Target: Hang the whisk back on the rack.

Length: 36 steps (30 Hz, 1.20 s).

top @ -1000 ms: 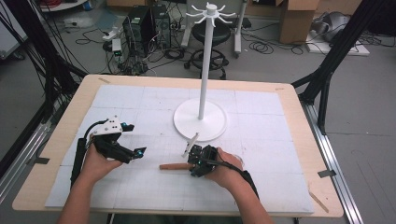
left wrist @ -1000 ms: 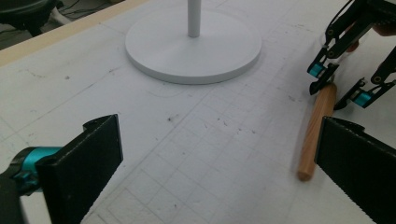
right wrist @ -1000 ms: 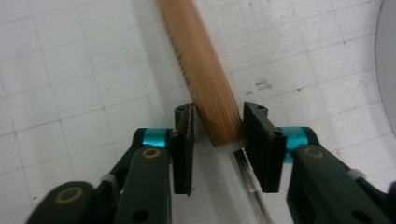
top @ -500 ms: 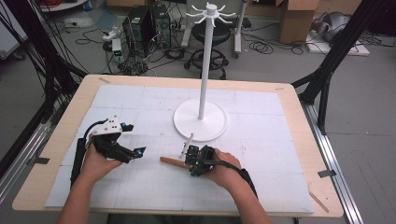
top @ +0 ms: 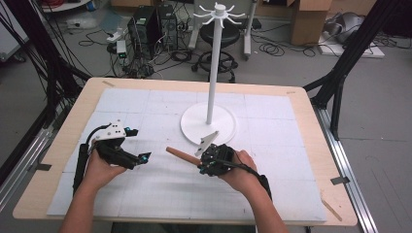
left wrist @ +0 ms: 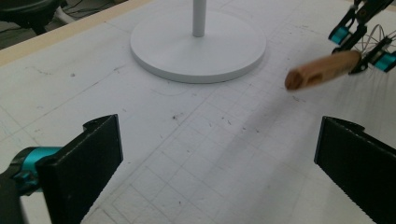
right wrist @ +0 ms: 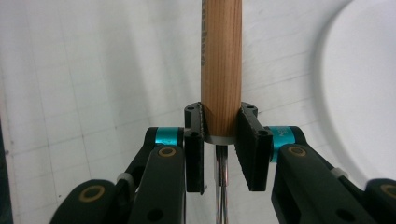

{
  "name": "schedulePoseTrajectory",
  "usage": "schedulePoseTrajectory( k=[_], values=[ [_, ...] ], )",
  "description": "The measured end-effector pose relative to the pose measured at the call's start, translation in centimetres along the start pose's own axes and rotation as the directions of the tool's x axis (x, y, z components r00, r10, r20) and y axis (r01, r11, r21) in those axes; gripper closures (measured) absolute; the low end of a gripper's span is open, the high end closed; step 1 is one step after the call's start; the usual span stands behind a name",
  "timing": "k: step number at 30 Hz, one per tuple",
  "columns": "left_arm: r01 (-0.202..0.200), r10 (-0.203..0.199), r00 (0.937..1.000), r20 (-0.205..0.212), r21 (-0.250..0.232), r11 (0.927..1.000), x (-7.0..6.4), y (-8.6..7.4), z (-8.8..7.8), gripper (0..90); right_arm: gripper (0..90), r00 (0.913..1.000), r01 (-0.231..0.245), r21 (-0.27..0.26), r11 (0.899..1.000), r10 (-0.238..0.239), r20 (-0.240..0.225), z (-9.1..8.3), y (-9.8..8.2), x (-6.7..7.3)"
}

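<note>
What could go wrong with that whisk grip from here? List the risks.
1. The right gripper clamps the whisk at the very end of its wooden handle, beside the wires, so the long handle sticking out could lever and twist in the jaws.
2. The white stand sits close by; a swing of the handle could knock its pole or base.
3. The left gripper waits open nearby on the table; a handover could miss if the handle tilts.

Lab: computer towers [top: 154,24], floor cables [top: 97,36], rig frame [top: 347,58].
</note>
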<state>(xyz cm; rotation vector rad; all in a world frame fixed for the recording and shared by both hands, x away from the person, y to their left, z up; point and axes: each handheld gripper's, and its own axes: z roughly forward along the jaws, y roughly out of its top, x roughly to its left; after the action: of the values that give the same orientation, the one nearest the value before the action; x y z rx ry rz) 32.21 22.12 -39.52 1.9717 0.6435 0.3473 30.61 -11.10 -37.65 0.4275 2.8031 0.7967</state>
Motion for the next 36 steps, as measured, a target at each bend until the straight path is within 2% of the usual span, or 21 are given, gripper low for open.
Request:
schedulePoseTrajectory(
  k=[3, 7, 12, 17, 21, 24, 27, 28, 29, 34, 36],
  values=[
    [0.004, -0.004, 1.0000, -0.004, -0.006, 1.0000, 0.1, 0.0, -0.1, 1.6, 74.3, 0.9999, -0.014, -0.069, 0.998, 0.014, 0.007, -1.2, -0.2, -0.4],
    [0.008, -0.008, 1.0000, -0.003, -0.010, 0.9999, 0.2, 0.0, -0.1, 1.7, 74.3, 0.9996, -0.019, -0.152, 0.988, 0.021, 0.017, -2.7, -0.3, -0.7],
    [0.004, -0.004, 1.0000, -0.001, -0.008, 1.0000, 0.1, 0.0, -0.1, 1.6, 74.2, 0.9983, -0.041, -0.261, 0.964, 0.050, 0.030, -4.6, -0.4, -1.3],
    [0.006, -0.006, 1.0000, -0.003, -0.010, 0.9999, 0.2, 0.0, -0.1, 1.7, 74.2, 0.9966, 0.005, -0.304, 0.953, 0.020, 0.080, -5.9, -0.5, -1.6],
    [0.012, -0.012, 0.9999, -0.005, -0.011, 0.9999, 0.2, 0.0, -0.1, 1.7, 74.2, 0.9933, -0.002, -0.365, 0.931, 0.044, 0.107, -6.7, -0.5, -1.7],
    [0.009, -0.009, 1.0000, -0.002, -0.011, 0.9999, 0.1, 0.0, -0.1, 1.6, 74.3, 0.9911, -0.061, -0.406, 0.912, 0.104, 0.084, -7.3, -0.5, -2.2],
    [0.005, -0.005, 1.0000, -0.004, -0.005, 1.0000, 0.2, -0.1, -0.1, 1.6, 74.3, 0.9866, -0.100, -0.462, 0.881, 0.148, 0.069, -7.7, -0.6, -2.6],
    [0.005, -0.005, 1.0000, -0.004, -0.005, 1.0000, 0.2, -0.1, -0.1, 1.6, 74.3, 0.9866, -0.100, -0.462, 0.881, 0.148, 0.069, -7.7, -0.6, -2.6],
    [0.009, -0.009, 1.0000, -0.003, -0.006, 0.9999, 0.2, -0.1, -0.1, 1.7, 74.2, 0.9826, -0.119, -0.487, 0.865, 0.173, 0.068, -8.0, -0.7, -2.9],
    [0.010, -0.010, 0.9999, -0.005, -0.008, 0.9999, 0.2, -0.1, 0.0, 1.7, 74.2, 0.9796, -0.135, -0.535, 0.834, 0.193, 0.054, -8.4, -0.9, -3.1],
    [0.007, -0.007, 1.0000, -0.001, -0.005, 1.0000, 0.2, -0.1, 0.0, 1.7, 74.2, 0.9785, -0.139, -0.545, 0.827, 0.199, 0.052, -8.6, -0.9, -3.2]
  ],
)
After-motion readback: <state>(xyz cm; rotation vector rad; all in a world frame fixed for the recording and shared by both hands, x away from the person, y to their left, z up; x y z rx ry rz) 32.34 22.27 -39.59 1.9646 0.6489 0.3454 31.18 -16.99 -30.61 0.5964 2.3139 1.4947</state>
